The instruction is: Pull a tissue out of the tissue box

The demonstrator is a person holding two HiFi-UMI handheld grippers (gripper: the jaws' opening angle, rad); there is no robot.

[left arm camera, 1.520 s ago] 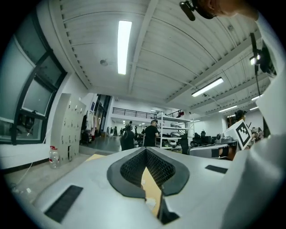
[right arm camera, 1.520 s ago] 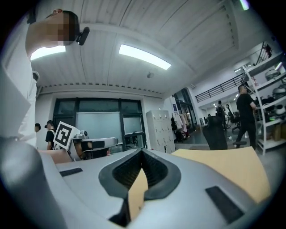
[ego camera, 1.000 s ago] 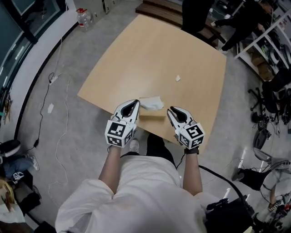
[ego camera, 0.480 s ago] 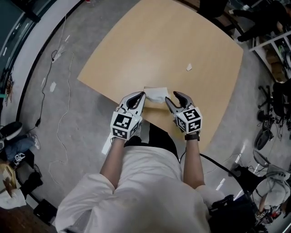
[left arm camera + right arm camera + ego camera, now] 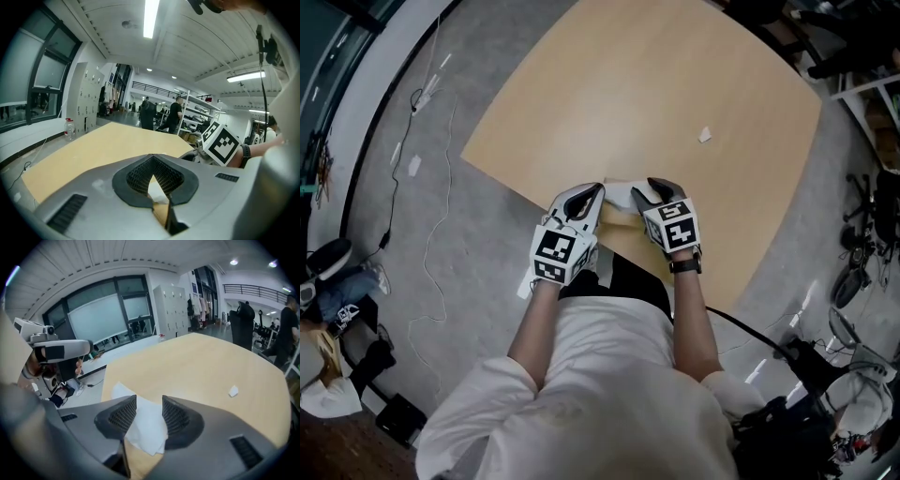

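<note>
A tan tissue box (image 5: 623, 218) sits at the near edge of the wooden table (image 5: 656, 84), with a white tissue (image 5: 621, 193) sticking up from its top. My right gripper (image 5: 645, 190) hangs over the box's right side. In the right gripper view it (image 5: 149, 399) is open, and the tissue (image 5: 147, 427) stands loose between the two pads without being pinched; the box (image 5: 140, 464) shows below. My left gripper (image 5: 589, 195) is at the box's left side. Its tips meet (image 5: 152, 157), with only a sliver of the box seen behind them.
A small white scrap (image 5: 705, 134) lies on the table's right part. Cables (image 5: 431, 234) trail over the grey floor at the left. A bottle (image 5: 69, 129) stands on the floor past the far corner. Shelves and people are beyond the table.
Both grippers have come down and forward to the box. The right one has dropped over the tissue and its jaws have spread.
</note>
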